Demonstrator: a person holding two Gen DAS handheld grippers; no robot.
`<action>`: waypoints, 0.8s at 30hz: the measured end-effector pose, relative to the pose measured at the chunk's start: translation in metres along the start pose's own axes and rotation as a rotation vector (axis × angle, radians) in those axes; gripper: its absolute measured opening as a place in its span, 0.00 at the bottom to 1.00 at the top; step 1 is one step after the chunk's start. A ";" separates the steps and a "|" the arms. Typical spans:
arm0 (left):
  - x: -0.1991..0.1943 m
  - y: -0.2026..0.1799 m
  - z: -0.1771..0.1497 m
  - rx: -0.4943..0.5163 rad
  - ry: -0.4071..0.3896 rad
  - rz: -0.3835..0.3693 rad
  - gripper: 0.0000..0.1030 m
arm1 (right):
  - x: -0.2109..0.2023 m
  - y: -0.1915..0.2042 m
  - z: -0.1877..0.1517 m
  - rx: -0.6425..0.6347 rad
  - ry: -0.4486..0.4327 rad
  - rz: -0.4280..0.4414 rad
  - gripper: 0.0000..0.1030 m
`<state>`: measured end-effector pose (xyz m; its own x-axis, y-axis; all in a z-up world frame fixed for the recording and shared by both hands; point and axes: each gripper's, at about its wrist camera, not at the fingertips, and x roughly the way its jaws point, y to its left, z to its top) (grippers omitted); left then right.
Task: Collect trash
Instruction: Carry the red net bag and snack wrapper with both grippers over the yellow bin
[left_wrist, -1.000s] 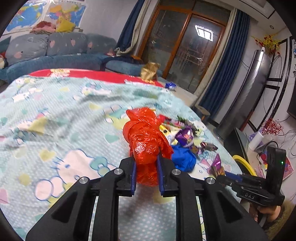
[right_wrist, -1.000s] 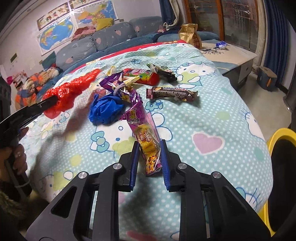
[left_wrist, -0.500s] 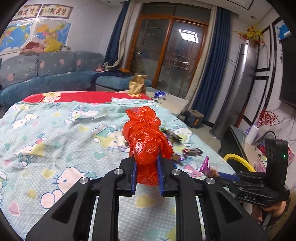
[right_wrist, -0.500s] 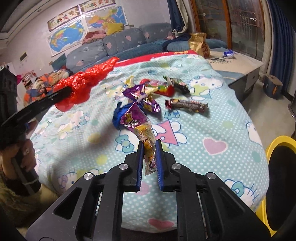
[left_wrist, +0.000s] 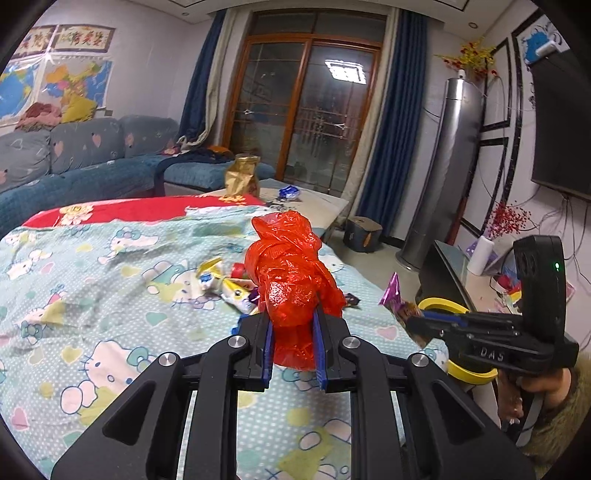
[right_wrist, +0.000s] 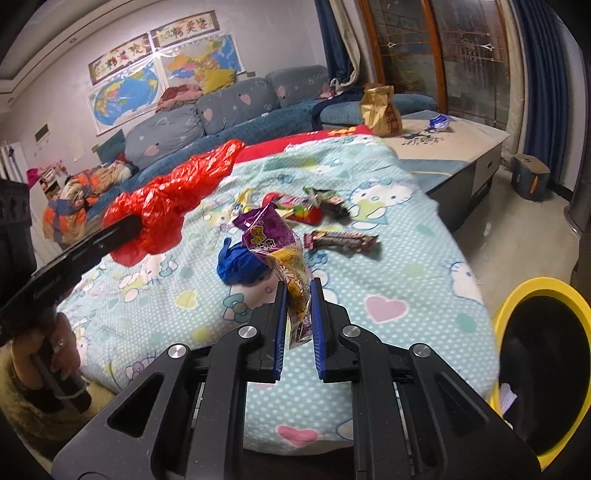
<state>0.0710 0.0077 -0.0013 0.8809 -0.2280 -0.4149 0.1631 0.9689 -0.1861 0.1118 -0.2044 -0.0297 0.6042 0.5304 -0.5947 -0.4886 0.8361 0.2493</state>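
My left gripper (left_wrist: 293, 325) is shut on a crumpled red plastic bag (left_wrist: 291, 277), held up above the cartoon-print bedspread (left_wrist: 92, 295). My right gripper (right_wrist: 298, 295) is shut on a purple and yellow snack wrapper (right_wrist: 277, 243), lifted off the bed. In the right wrist view the red bag (right_wrist: 173, 192) shows at the left in the other gripper. On the bed lie a blue crumpled bag (right_wrist: 240, 266), a brown candy bar wrapper (right_wrist: 340, 240) and several more wrappers (right_wrist: 303, 210). A yellow-rimmed bin (right_wrist: 543, 354) stands by the bed at the right.
A low table (right_wrist: 454, 147) beyond the bed carries a gold paper bag (right_wrist: 380, 110) and a blue wrapper (right_wrist: 439, 122). A blue sofa (left_wrist: 74, 162) runs along the far wall. A person's hand (right_wrist: 55, 350) grips the left tool's handle.
My right gripper has shut on the purple and yellow wrapper and lifted it off the bed. My left gripper has risen and swung with the red bag still in it.
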 end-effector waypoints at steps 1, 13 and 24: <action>-0.001 -0.002 0.000 0.004 -0.002 -0.005 0.16 | -0.003 -0.003 0.001 0.004 -0.008 -0.003 0.08; -0.001 -0.035 -0.002 0.064 0.003 -0.080 0.16 | -0.033 -0.031 0.007 0.055 -0.082 -0.051 0.08; 0.003 -0.059 -0.005 0.108 0.017 -0.125 0.16 | -0.053 -0.060 0.006 0.112 -0.129 -0.100 0.08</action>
<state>0.0616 -0.0508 0.0040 0.8433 -0.3483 -0.4093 0.3186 0.9373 -0.1412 0.1130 -0.2822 -0.0084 0.7251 0.4516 -0.5199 -0.3534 0.8920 0.2819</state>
